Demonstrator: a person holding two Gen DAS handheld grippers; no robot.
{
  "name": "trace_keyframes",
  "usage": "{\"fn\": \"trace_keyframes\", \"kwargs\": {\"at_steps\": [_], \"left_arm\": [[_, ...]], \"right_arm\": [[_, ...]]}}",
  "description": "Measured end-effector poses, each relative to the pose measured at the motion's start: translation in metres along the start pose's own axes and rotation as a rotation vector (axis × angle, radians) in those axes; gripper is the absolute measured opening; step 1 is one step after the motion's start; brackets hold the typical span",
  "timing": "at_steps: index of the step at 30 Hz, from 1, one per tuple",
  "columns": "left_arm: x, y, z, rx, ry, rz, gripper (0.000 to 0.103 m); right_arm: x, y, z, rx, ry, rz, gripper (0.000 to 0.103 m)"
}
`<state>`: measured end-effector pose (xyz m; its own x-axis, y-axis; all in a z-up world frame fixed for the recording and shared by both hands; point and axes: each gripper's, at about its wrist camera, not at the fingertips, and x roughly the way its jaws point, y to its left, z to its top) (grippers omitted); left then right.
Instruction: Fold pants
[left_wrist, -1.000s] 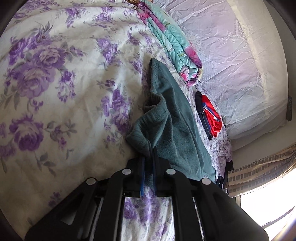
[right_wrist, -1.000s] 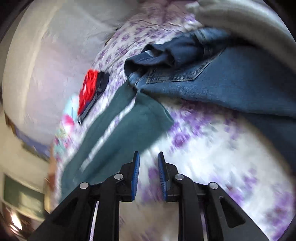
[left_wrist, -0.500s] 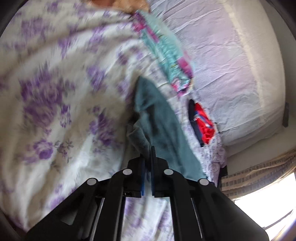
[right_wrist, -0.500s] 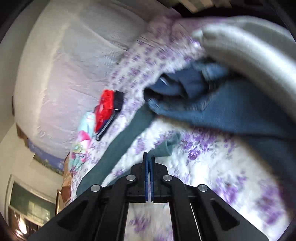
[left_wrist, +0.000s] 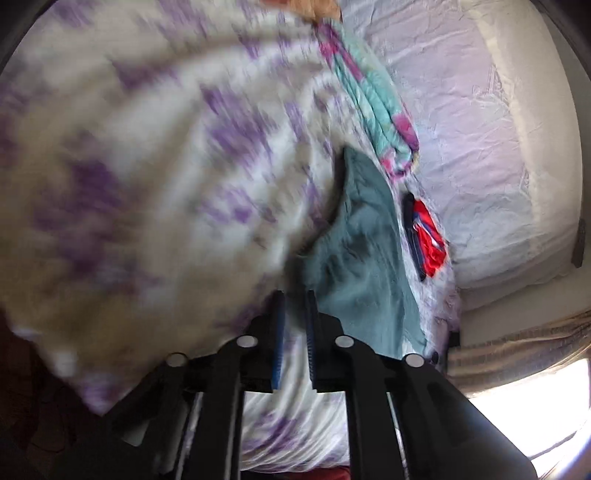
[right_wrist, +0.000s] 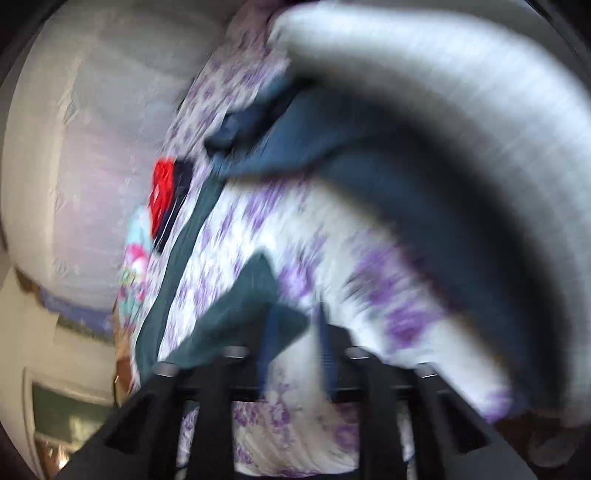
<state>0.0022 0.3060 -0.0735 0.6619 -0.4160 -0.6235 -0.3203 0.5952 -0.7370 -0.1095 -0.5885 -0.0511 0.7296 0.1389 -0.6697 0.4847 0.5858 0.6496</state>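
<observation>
The teal-green pants (left_wrist: 364, 254) lie in a long strip across the purple-flowered bed sheet (left_wrist: 147, 184). My left gripper (left_wrist: 294, 299) is slightly open, its tips right at a bunched near edge of the pants; no cloth shows between the pads. In the right wrist view the pants (right_wrist: 255, 302) run from far left to a folded corner just in front of my right gripper (right_wrist: 293, 317), which is open with the corner at its left finger. Both views are motion-blurred.
Blue jeans (right_wrist: 332, 147) and a grey garment (right_wrist: 443, 81) lie piled on the right of the bed. A red and navy folded item (left_wrist: 424, 236) and a turquoise flowered blanket (left_wrist: 369, 96) lie by the pale headboard (left_wrist: 480, 129). A curtain and bright window sit lower right.
Both grippers were shut on the pants half a second ago and now stand open. Both cameras have swung, and the pants' corner lies on the sheet near the right gripper.
</observation>
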Motion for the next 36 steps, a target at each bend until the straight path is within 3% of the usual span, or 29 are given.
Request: {"fn": "trace_keyframes", "kwargs": {"at_steps": [3,5,9,13,17,21,25,28,31,36], "left_arm": [[-0.027,-0.009,-0.001,0.081,-0.108,0.13,0.024],[-0.034,-0.022,-0.003,0.13,-0.14,0.171,0.027],[-0.017,-0.083,-0.022,0.356,-0.167,0.205,0.029],[0.024,-0.126,-0.05,0.562,-0.159,0.29,0.05],[0.076,-0.109,-0.051,0.548,-0.043,0.36,0.05],[0.068,-0.105,-0.052,0.559,-0.07,0.328,0.05],[0.046,-0.124,-0.031,0.559,-0.148,0.319,0.052],[0.042,-0.139,0.0,0.566,-0.199,0.338,0.067],[0.065,-0.137,0.04,0.524,-0.179,0.375,0.067],[0.108,-0.125,0.077,0.45,-0.084,0.358,0.065]], "right_arm": [[-0.034,0.016,-0.001,-0.102,-0.205,-0.123,0.045],[-0.032,0.041,-0.012,-0.204,-0.229,-0.102,0.045],[0.01,0.106,-0.05,-0.405,-0.128,0.015,0.045],[0.057,0.158,-0.097,-0.645,-0.044,0.014,0.05],[0.105,0.157,-0.129,-0.724,0.099,-0.086,0.055],[0.09,0.156,-0.134,-0.775,0.049,-0.072,0.055],[0.074,0.194,-0.118,-0.795,-0.011,0.046,0.055],[0.082,0.232,-0.119,-0.825,-0.01,0.135,0.06],[0.108,0.282,-0.14,-0.878,0.041,0.241,0.062],[0.152,0.351,-0.187,-1.022,0.152,0.274,0.069]]}}
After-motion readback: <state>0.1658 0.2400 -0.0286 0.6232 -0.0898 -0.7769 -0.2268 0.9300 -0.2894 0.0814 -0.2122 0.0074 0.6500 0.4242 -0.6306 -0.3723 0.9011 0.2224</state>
